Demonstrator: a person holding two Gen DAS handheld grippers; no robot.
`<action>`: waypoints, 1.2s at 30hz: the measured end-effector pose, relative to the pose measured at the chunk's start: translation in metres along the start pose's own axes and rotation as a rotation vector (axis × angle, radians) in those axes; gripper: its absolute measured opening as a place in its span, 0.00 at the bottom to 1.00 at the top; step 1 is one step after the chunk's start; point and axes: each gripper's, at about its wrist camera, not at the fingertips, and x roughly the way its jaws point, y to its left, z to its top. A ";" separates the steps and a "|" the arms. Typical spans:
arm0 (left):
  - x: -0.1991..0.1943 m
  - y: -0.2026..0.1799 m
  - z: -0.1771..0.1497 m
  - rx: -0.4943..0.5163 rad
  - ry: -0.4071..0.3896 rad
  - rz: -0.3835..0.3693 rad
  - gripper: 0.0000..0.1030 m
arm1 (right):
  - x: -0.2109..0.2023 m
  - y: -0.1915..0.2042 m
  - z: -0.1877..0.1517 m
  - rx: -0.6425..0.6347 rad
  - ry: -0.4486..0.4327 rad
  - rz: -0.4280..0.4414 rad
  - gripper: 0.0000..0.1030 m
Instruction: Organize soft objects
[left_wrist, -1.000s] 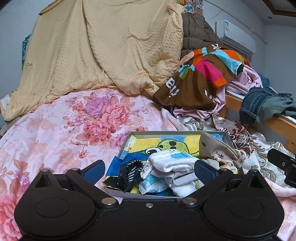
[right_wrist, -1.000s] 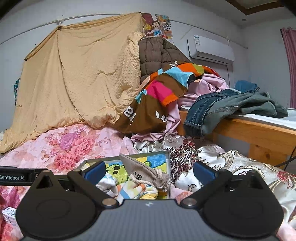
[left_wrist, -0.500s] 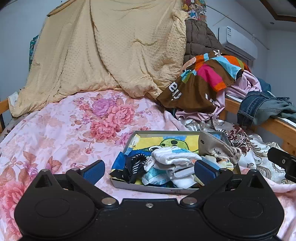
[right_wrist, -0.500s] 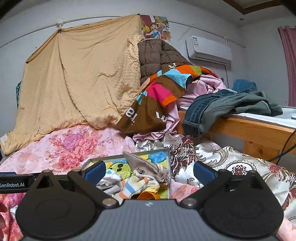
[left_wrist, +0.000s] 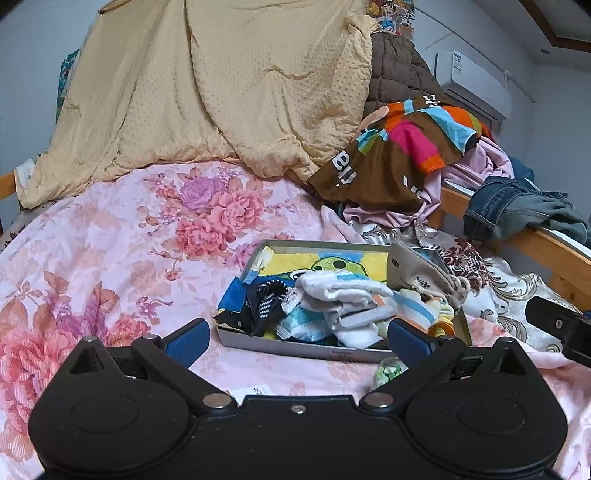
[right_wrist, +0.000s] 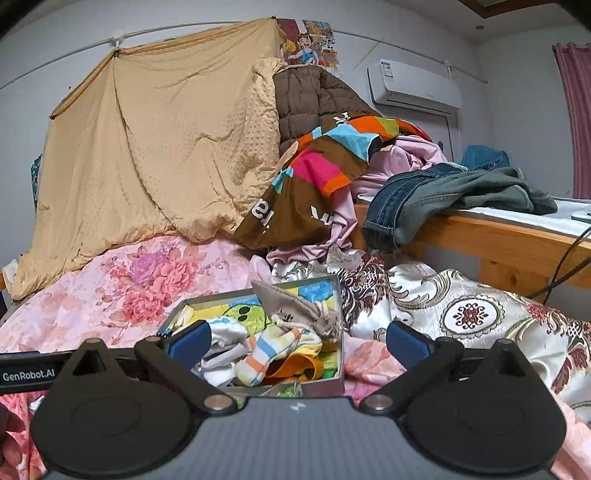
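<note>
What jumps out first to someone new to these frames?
The shallow tin box heaped with socks and a beige drawstring pouch, on the pink floral bedspread just ahead of both open grippers. Behind it, a big tan blanket hangs against the wall, with a colourful clothes pile to its right.

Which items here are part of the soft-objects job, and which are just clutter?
Job:
- tray
- white socks
- striped sock
- beige drawstring pouch
- black patterned sock

Lying about:
- yellow blanket
- jeans
- colourful brown garment
- air conditioner
</note>
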 end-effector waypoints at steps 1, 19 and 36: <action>-0.001 0.001 -0.001 0.000 0.000 -0.002 0.99 | -0.002 0.001 -0.001 -0.006 0.001 -0.001 1.00; -0.034 0.031 -0.013 -0.015 -0.022 0.014 0.99 | -0.035 0.033 -0.024 -0.068 0.035 -0.004 1.00; -0.055 0.048 -0.034 -0.040 -0.019 0.028 0.99 | -0.059 0.044 -0.037 -0.059 0.044 -0.009 1.00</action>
